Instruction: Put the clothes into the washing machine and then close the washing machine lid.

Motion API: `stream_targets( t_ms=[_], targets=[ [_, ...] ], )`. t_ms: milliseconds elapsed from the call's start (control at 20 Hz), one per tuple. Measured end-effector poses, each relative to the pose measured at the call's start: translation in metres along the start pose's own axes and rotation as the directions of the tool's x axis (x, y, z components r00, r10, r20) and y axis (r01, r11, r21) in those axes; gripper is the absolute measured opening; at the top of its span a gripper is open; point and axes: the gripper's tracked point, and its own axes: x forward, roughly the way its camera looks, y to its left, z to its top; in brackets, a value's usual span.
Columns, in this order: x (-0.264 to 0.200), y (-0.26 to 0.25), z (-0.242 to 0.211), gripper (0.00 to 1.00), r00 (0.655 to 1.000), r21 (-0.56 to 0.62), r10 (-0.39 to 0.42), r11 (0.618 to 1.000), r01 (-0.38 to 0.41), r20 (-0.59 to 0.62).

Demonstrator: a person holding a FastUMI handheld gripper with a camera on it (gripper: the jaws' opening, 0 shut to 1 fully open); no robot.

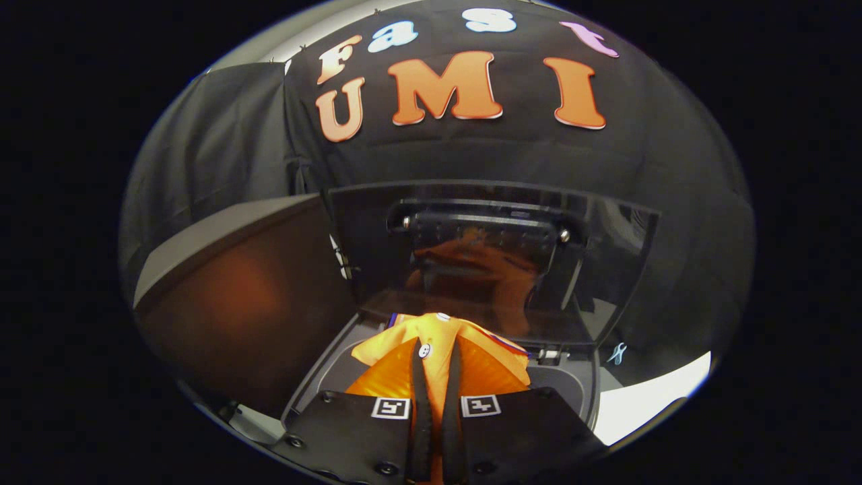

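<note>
- Orange garment (441, 360) w/ white buttons and a blue-red trim at one edge: bunched up, pinched between the gripper's fingers, hanging just above/at the washing machine's top opening.
- Gripper (436, 360): nearly closed, both fingers (419, 397) pressing on a fold of the cloth; only a thin strip of orange shows between them. Fabric spreads out to either side of the fingers and beyond the tips.
- One white button sits right by the left finger's tip; another at the far top edge of the bunch.
- Washing machine (586, 391): top-loader, dark grey rim around the opening directly below and ahead of the gripper. Can't tell what's inside the drum, garment blocks it.
- Lid (606, 269): up, standing roughly upright beyond the garment, dark and glossy/see-through. Orange of the cloth reflects in it; a dark handle/hinge piece w/ two metal screws shows near its upper part.
- Small pale blue-ish mark on the machine's top panel, to the right of the opening, beside the lid's lower corner; too small to tell what it is.
- Left of the machine: a big dark brown panel w/ an orange glow on it, pale grey edge along its top.
- Right of the machine: a bright white surface, lit strongly.
- Black cloth booth wall (222, 135) behind everything.
</note>
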Motion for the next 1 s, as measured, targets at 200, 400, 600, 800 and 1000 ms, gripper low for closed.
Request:
stream_targets(
  t_ms=[200,400,600,800,1000],
  targets=[
    [0.031,-0.004,-0.04,0.14,0.997,-0.026,0.001,1.0,-0.003,-0.078],
    [0.055,-0.003,-0.08,0.14,0.984,0.052,0.019,0.999,-0.01,-0.174],
    [0.078,-0.01,-0.112,0.14,0.96,0.206,0.008,0.977,0.052,-0.28],
    [0.096,-0.022,-0.129,0.14,0.933,0.229,-0.026,0.967,0.115,-0.359],
    [0.104,-0.025,-0.141,0.14,0.91,0.236,-0.043,0.96,0.153,-0.412]
  ],
)
